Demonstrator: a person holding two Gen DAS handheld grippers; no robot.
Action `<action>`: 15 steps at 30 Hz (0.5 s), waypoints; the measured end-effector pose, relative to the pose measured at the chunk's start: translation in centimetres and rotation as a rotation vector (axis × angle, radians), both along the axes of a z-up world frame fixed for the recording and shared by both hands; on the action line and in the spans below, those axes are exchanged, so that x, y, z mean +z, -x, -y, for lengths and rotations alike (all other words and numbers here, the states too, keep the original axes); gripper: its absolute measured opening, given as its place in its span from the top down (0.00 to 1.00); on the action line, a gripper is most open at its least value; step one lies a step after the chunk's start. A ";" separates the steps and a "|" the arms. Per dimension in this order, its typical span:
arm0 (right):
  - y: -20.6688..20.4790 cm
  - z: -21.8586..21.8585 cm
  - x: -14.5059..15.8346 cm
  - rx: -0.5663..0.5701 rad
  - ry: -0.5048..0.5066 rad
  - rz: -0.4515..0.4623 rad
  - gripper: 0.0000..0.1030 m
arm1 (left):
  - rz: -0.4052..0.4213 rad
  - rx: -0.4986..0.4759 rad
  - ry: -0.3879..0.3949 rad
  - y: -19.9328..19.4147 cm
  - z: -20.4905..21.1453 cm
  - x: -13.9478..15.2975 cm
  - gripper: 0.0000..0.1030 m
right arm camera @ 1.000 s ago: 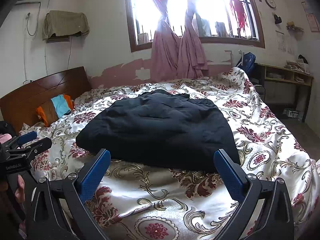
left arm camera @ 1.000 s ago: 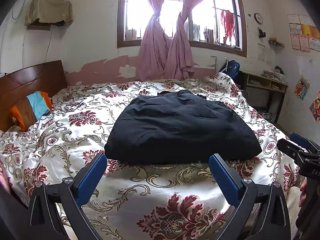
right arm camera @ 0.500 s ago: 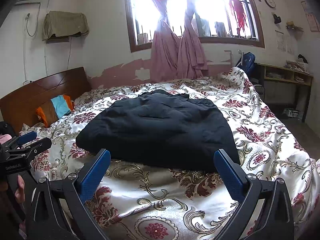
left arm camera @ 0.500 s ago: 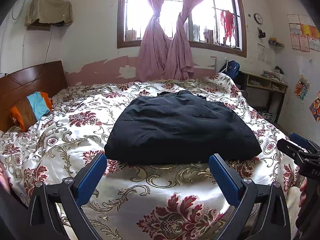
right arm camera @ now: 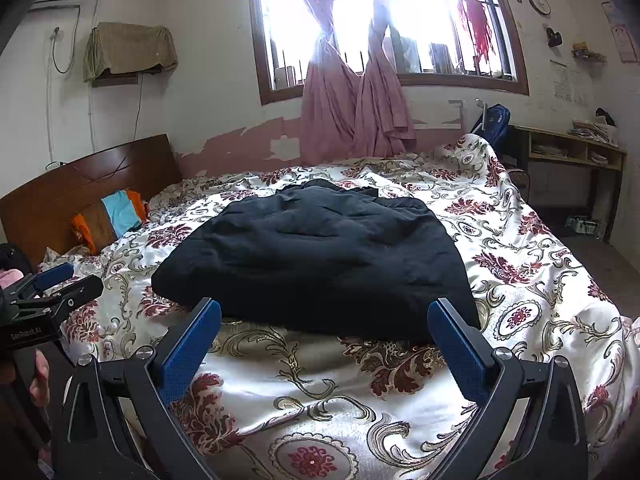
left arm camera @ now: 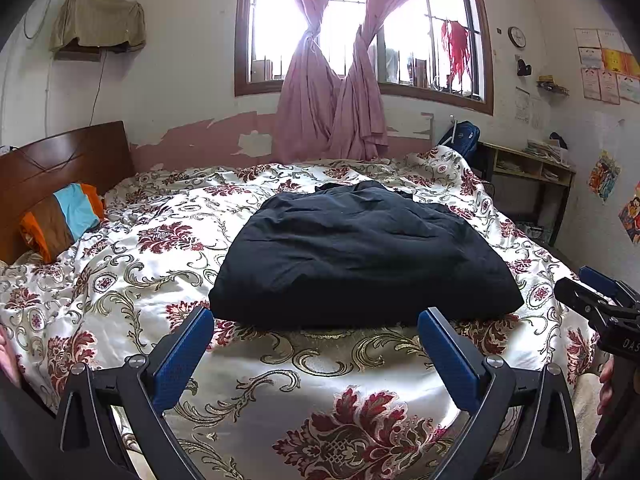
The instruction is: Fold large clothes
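Black garment (left arm camera: 360, 260) lay folded on floral bedspread (left arm camera: 320, 380); left tongs (left arm camera: 316, 344) and right tongs (right arm camera: 324, 336) gaped wide, empty, just short of it.

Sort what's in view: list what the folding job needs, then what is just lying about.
For the job:
black garment
bed's floral cover, the work surface
left gripper, open
right gripper, open

Lying about:
striped pillow
pink curtains
blue backpack
wall clock

Backlit window (left arm camera: 362, 28) (pink curtains (left arm camera: 332, 112))
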State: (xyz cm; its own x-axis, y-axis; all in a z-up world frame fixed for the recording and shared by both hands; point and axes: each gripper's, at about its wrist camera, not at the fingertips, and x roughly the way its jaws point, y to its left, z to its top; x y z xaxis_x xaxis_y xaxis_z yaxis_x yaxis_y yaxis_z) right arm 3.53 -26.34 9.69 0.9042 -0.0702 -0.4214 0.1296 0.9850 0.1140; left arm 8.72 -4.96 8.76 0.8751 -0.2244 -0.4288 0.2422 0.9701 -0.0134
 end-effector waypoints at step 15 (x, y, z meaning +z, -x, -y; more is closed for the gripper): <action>0.0 -0.1 0.0 -0.002 -0.001 -0.001 0.02 | 0.000 0.000 -0.001 0.0 0.1 0.0 0.00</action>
